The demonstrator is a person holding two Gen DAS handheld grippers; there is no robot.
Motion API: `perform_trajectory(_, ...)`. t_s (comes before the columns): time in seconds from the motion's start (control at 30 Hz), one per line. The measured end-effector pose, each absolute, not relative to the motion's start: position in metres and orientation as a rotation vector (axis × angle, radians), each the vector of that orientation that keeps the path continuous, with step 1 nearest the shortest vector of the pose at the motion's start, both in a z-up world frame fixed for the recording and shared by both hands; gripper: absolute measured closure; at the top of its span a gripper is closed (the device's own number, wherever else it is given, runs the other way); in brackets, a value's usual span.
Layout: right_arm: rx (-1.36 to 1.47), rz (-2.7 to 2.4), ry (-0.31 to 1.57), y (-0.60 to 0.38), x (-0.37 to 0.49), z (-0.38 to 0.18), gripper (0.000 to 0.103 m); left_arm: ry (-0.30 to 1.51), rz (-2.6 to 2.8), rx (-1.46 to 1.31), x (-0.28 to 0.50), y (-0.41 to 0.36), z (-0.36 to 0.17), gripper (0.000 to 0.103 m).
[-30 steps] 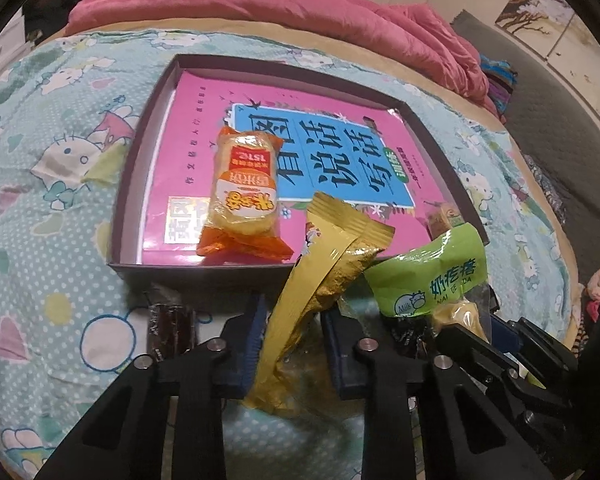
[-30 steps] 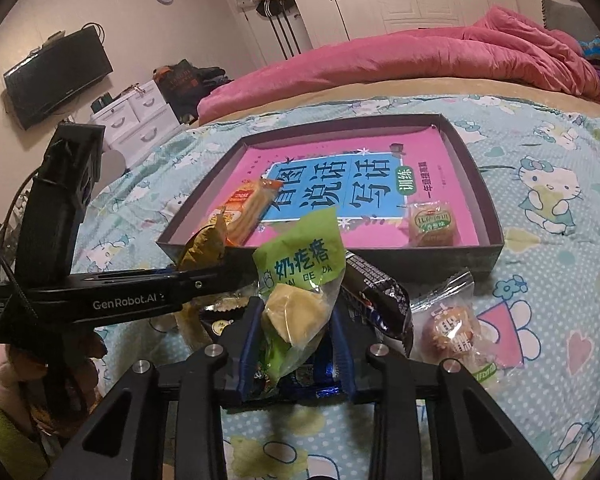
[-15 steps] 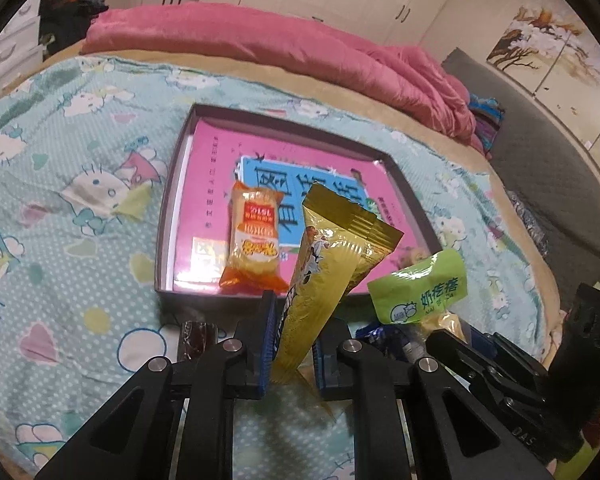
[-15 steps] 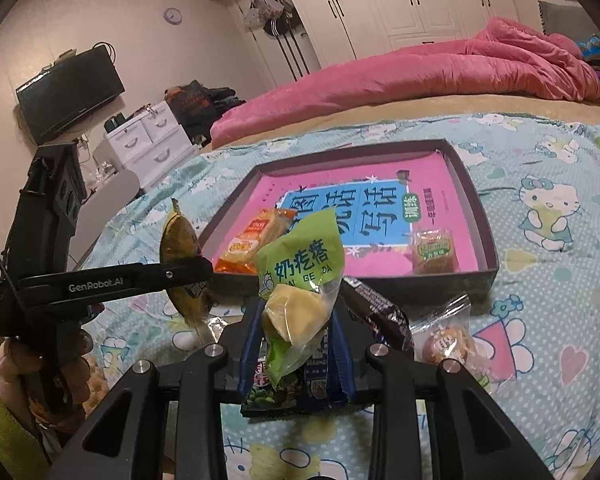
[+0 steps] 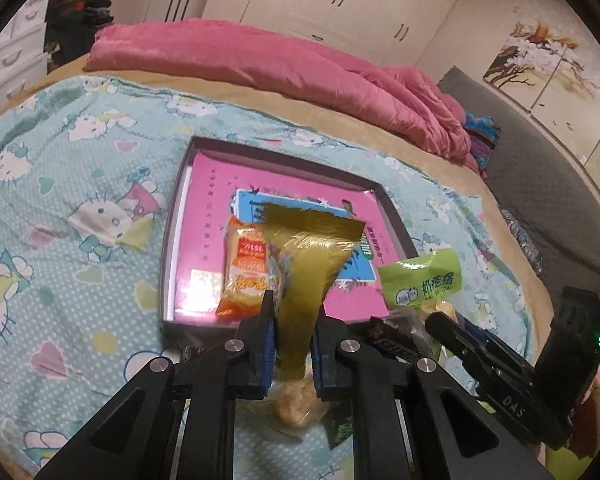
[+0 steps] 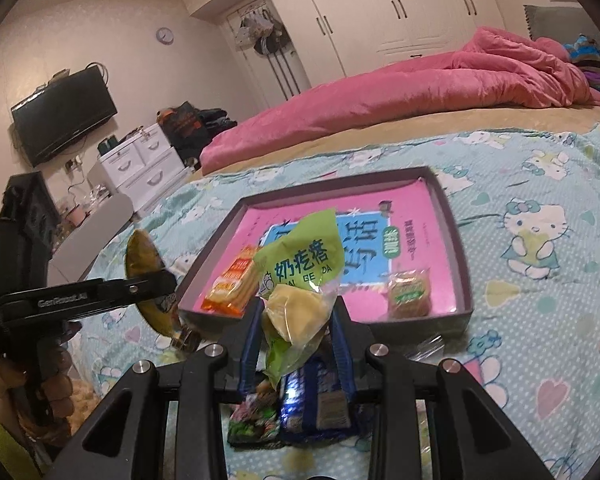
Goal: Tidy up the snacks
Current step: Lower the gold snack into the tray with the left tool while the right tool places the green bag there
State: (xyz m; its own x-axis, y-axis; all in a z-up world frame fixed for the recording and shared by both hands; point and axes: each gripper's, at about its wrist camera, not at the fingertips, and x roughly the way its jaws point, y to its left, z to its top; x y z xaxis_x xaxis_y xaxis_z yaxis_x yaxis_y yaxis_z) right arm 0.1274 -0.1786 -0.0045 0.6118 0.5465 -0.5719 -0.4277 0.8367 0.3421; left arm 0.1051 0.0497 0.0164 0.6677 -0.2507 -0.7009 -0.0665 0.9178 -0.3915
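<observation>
Left claw (image 5: 292, 336) is clamped on a gold packet (image 5: 308, 264), gripping it near the lower end; packet's long axis runs up and away from the claw, flared top edge pointing toward the tray (image 5: 172, 264), tail hanging below the jaws. Right claw (image 6: 296, 344) is closed on a green bag (image 6: 300, 276) w/ a pale yellow lump inside; bag stands about upright, printed top flap up, long axis roughly vertical, leaning a bit toward the tray. Both packs are lifted off the bed, held in the air just short of the tray's near wall, not yet over it. Judging by that, the step in hand is the carry: both snacks picked, drop-off still to do. Next move probably calls for pushing each claw fwd past the near wall, lowering, then letting go so the packs lie flat on the pink book lining the tray, w/o landing on what's already there. Inside the tray: an orange packet (image 5: 246, 272) at the near left, lying lengthwise toward the far wall, and a small round cake (image 6: 410, 294) in clear wrap at the near right. Left on the bedspread (image 5: 60, 240) under and near the claws: a blue bar (image 6: 316, 396), a green-and-purple pack (image 6: 256, 416) touching it, a clear-wrapped pastry (image 5: 296, 404) below the left claw.
</observation>
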Motion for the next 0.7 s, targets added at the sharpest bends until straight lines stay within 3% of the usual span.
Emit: perform_trajectory(0.7,0.209,0.385,0.664,-0.228,0.169,-0.003,0.07,0.845,-0.127,-0.39,0.145,0.021,0.016,0.089)
